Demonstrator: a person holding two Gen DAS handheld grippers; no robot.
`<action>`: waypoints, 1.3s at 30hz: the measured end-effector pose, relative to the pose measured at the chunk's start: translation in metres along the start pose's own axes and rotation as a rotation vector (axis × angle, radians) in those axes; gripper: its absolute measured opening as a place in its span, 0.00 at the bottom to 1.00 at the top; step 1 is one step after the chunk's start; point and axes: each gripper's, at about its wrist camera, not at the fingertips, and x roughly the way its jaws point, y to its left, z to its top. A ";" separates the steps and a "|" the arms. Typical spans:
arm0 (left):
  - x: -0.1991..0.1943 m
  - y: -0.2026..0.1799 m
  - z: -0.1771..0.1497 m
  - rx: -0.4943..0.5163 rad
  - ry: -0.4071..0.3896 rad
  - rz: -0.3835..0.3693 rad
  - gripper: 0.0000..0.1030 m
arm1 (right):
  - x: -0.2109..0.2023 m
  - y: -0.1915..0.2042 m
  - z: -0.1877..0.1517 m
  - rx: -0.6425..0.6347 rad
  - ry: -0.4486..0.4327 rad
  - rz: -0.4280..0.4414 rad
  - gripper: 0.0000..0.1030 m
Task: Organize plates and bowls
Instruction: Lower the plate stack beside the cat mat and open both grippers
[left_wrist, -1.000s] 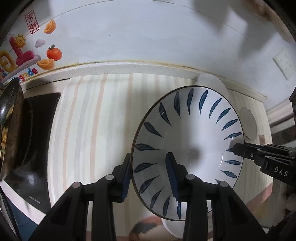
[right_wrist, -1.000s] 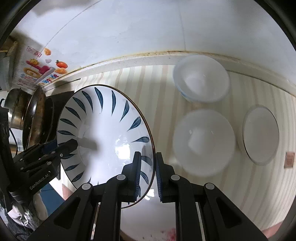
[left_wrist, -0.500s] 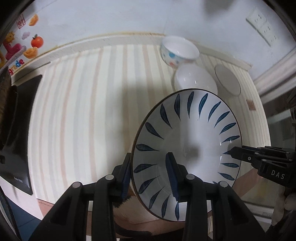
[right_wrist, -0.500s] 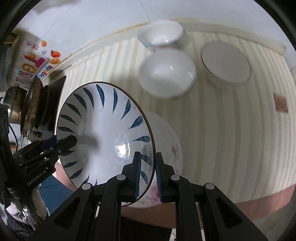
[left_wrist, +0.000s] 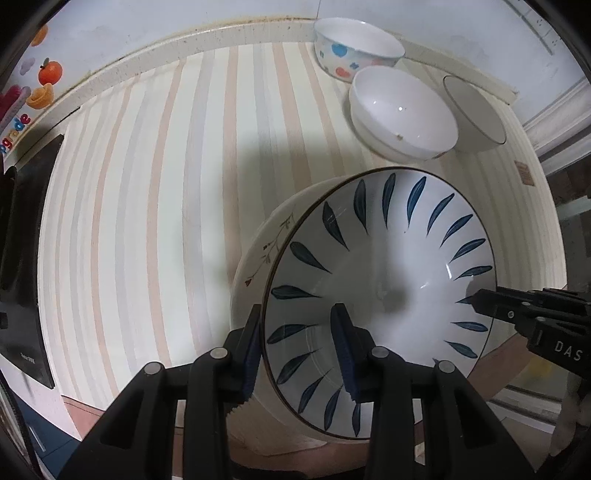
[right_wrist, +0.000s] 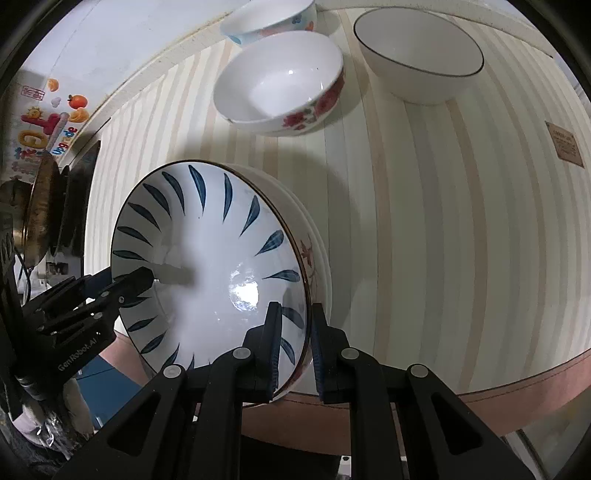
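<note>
A white plate with blue leaf marks (left_wrist: 384, 280) (right_wrist: 207, 258) hangs just above a stack of floral-rimmed white plates (left_wrist: 258, 254) (right_wrist: 314, 254) near the counter's front edge. My left gripper (left_wrist: 299, 343) is shut on the plate's near rim, one finger inside and one outside. At the opposite rim my right gripper (right_wrist: 293, 339) is shut on it too, and it shows at the right edge of the left wrist view (left_wrist: 480, 301). Whether the plate touches the stack I cannot tell.
Three bowls stand at the back of the striped counter (left_wrist: 166, 184): a dotted one (left_wrist: 354, 48), a white one with red flowers (right_wrist: 280, 81) and a dark-rimmed white one (right_wrist: 417, 55). A black cooktop (left_wrist: 22, 266) and a pan (right_wrist: 37, 210) lie to the left.
Both grippers have carried the blue-leaf plate down and toward the counter's front, over the floral plate stack. The bowls now lie farther back in both views.
</note>
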 end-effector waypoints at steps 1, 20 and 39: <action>0.002 -0.001 0.000 0.001 0.001 0.006 0.32 | 0.002 -0.001 0.000 -0.001 0.002 -0.001 0.16; 0.015 -0.004 -0.007 -0.031 0.012 0.015 0.32 | 0.020 0.007 0.012 -0.014 -0.002 -0.015 0.16; -0.126 -0.020 -0.066 0.003 -0.262 0.032 0.65 | -0.086 0.050 -0.063 -0.047 -0.225 -0.051 0.41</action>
